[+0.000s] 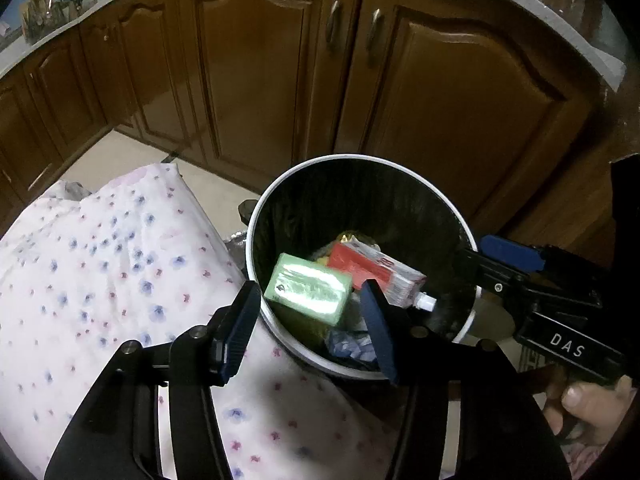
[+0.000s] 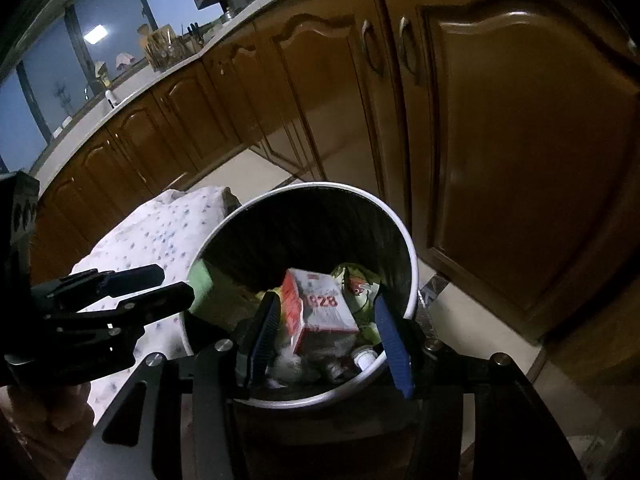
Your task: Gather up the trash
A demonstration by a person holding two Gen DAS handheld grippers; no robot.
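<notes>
Hand-held grippers, left (image 1: 308,320) and right (image 2: 332,340), gape, seemingly empty, above bin (image 1: 280,188)

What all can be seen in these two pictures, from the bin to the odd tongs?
trash bin: one, white rim, black liner, on the floor before the cabinets
green box: one, in the bin
red and white carton: one, in the bin, beside the green box
crumpled wrappers: several, yellowish, in the bin
flowered cloth: one, white with blue and pink dots, beside the bin
cabinets: a row, brown wood, behind the bin
window: one, blue dusk, above the counter
left tongs: one, black and blue, open over the bin
right tongs: one, black and blue, open over the bin
</notes>
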